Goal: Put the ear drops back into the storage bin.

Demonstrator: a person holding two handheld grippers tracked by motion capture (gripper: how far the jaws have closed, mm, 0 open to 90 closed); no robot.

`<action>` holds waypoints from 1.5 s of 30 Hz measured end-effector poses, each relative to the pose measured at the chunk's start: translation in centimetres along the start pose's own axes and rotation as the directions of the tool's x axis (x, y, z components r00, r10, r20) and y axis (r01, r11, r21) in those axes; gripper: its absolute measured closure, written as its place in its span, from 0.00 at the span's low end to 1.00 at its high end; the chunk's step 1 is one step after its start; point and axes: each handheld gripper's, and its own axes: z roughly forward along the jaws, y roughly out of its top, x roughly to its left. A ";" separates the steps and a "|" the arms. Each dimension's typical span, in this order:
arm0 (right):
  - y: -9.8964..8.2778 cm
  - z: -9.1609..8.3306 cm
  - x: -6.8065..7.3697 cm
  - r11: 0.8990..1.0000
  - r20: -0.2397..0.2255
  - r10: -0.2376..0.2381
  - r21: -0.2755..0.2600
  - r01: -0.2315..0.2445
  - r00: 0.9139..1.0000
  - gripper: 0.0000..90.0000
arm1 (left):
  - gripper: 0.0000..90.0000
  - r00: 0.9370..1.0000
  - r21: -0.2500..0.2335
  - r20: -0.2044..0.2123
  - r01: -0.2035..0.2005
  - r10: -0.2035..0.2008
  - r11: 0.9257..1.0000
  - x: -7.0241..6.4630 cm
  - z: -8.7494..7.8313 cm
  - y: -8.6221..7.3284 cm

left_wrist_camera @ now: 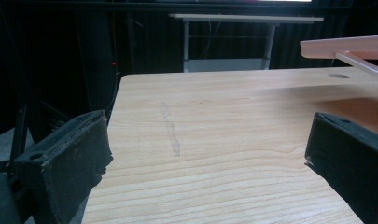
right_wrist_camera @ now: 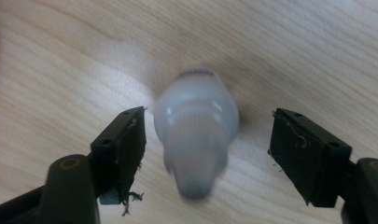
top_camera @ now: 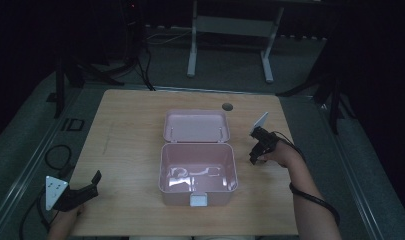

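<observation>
Bottle (right_wrist_camera: 196,135) – smooth whitish plastic w/ soft sheen; table (right_wrist_camera: 60,60) – matt light wood grain.

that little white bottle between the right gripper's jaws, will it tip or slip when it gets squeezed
The white bottle stands upright and narrows toward the top, so an off-centre squeeze may well tip it. Its rounded, smooth-looking sides could slide on the pads. It seems small and probably light. The right gripper straddles it, jaws not yet touching.
</observation>
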 end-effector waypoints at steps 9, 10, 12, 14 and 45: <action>1.2 0.7 0.7 0.999 0.049 -0.034 0.030 0.033 0.998 0.51 | 0.00 1.000 -0.001 0.002 0.001 -0.001 1.000 0.0 0.0 0.0; 1.2 0.7 0.7 0.999 0.049 -0.034 0.030 0.033 0.998 0.51 | 0.00 1.000 -0.001 0.002 0.001 -0.001 1.000 0.0 0.0 0.0; 1.3 0.5 0.7 0.999 0.048 -0.033 0.016 0.032 0.998 0.57 | 0.00 1.000 -0.003 0.002 -0.001 0.001 1.000 0.0 0.0 0.0; 1.4 0.5 0.7 0.999 0.038 -0.039 0.020 0.038 0.999 0.63 | 0.00 1.000 -0.002 0.002 -0.001 0.001 1.000 0.0 0.0 0.0; -2.0 -0.3 3.4 0.857 0.032 -0.514 0.069 0.512 0.857 0.66 | 0.00 1.000 0.003 -0.002 0.002 -0.002 1.000 0.0 0.0 0.0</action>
